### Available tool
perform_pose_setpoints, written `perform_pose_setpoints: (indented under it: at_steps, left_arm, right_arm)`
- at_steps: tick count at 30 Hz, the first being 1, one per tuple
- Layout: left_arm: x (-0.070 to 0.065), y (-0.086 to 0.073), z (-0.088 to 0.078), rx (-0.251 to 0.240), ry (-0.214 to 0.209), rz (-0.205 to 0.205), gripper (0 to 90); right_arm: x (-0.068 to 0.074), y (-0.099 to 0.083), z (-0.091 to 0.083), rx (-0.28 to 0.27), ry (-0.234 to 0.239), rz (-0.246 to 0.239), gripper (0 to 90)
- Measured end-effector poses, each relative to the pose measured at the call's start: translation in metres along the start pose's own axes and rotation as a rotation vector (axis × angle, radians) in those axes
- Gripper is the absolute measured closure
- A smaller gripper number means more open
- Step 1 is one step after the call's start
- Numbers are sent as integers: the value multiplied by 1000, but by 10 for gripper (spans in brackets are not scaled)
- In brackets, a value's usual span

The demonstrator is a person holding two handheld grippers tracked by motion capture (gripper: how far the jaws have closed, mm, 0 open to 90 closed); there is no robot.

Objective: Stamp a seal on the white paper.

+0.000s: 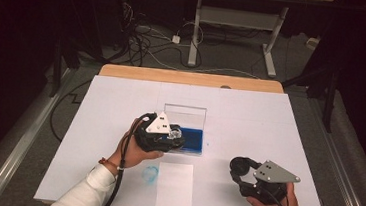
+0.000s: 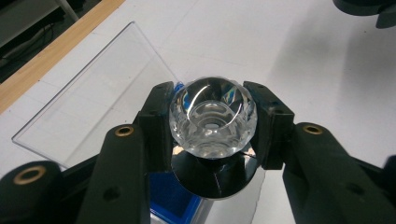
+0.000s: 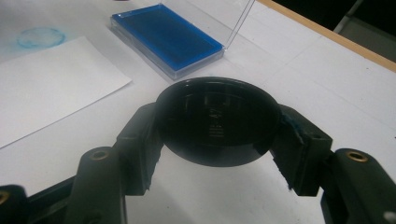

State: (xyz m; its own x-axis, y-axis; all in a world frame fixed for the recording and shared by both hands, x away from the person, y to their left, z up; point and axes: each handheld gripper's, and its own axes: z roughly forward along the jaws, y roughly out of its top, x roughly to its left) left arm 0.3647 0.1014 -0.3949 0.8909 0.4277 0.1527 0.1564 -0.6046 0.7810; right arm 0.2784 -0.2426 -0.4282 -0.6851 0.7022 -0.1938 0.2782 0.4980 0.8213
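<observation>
We see the left gripper (image 2: pixel 212 123) clamped on a clear stamp (image 2: pixel 212 122) above the blue ink pad (image 1: pixel 188 140), while the right gripper (image 3: pixel 217 126), near right, clasps a black cap (image 3: pixel 217 121).

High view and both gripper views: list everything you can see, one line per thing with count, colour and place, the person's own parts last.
Stamp: one, clear faceted knob on a black base, clamped in the left gripper above the ink pad.
Ink pad: one, blue, in a clear case mid-table.
Case lid: one, clear, standing open behind the pad.
Cap: one, black, round, clamped in the right gripper.
Paper sheet: one, white, near table edge.
Ring print: one, faint blue, on the table cover left of the sheet.
Table: one, white cover, wooden far edge.
Desk frame: one, white, on the floor beyond.
Cables: several, on the floor.
Left gripper: black, shut.
Right gripper: black, shut.
</observation>
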Motion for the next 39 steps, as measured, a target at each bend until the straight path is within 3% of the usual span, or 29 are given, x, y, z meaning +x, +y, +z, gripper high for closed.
perform_pose_setpoints:
  at_steps: [6,12,19,39]
  left_arm:
    - [-6,-1,-6,-8,-1,14,543]
    - [-13,-5,-11,-16,25,24,543]
    - [-17,-5,-20,-20,19,37,544]
    - [-40,-12,-34,-30,-66,61,543]
  right_arm:
    - [1,0,-1,-6,2,-7,385]
    - [4,1,-3,-14,3,-25,386]
    - [3,2,-6,-25,-2,-21,386]
    - [5,2,-5,-19,0,-25,386]
